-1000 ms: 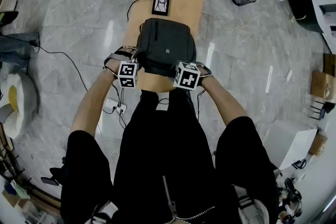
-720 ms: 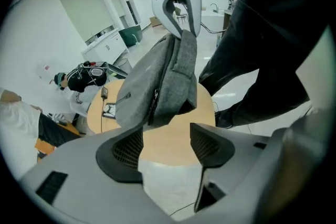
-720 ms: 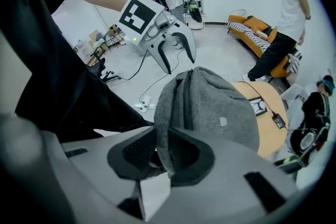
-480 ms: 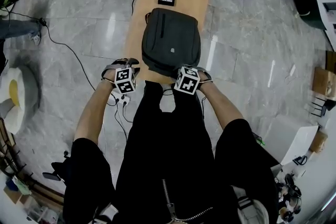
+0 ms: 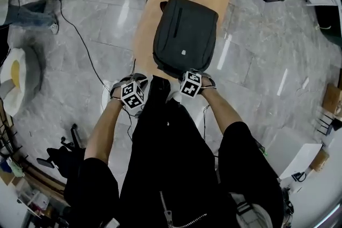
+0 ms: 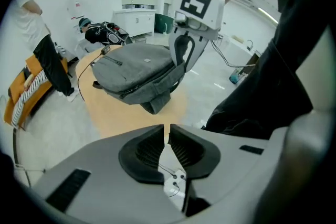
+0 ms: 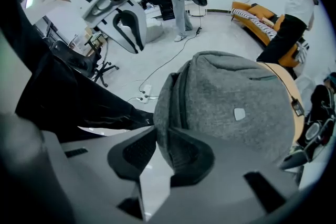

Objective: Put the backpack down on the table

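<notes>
Our backpack (image 5: 185,34) seems down on the counter (image 5: 144,29); the right gripper (image 7: 156,134) clamps its edge, the left gripper (image 6: 169,131) has just closed empty.

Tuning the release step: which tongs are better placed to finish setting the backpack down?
Right. The right tongs grip the backpack by its near edge; the left tongs have just been closing on nothing, clear of it.

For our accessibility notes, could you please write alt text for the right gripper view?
The right tongs pinch a fold at the edge of a grey backpack that rests on a tan table. At upper left, the left tongs hang clear of it, their jaws having just closed on nothing.
</notes>
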A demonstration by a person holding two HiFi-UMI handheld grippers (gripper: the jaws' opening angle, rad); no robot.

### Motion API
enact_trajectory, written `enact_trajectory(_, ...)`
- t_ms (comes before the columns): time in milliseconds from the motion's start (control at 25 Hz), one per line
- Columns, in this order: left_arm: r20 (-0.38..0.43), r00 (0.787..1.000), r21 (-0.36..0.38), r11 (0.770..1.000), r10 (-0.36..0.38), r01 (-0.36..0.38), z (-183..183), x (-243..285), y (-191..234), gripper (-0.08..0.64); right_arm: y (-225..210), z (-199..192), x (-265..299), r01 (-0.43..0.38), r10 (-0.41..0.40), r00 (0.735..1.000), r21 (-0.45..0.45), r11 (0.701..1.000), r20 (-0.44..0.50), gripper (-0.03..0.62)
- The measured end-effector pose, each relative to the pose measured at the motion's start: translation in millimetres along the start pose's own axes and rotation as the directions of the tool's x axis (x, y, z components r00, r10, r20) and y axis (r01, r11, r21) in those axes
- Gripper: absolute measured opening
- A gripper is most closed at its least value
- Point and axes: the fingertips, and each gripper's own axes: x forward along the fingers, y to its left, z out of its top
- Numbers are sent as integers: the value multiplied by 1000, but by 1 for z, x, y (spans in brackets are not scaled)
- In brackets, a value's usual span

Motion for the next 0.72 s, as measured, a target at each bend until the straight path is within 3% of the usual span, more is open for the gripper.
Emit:
enact_trajectory(240,33,999,-191,982,13,-7,-30,5,-44,43,4,-13,49,19,-19,1000,52,998,-1,78)
enact_trajectory(400,21,1000,-377,926,4,4,-55,7,-71,26,10,-25,79,17,-17,1000,132,991,-4,75)
enact_trajectory(520,3,1000,-446,895,-12,12,-72,11,-93,25,11,-35,98,26,-21,999,178,984,-26,75)
enact_trajectory(600,-3,1000,-463,886,-20,16,-81,14,-108,25,11,-41,108,61,-49,996,168,984,-76,75)
enact_trajectory(720,-12,999,-482,876,-33,23,-92,17,-128,25,17,-47,119,122,-112,977,47,991,-179,109)
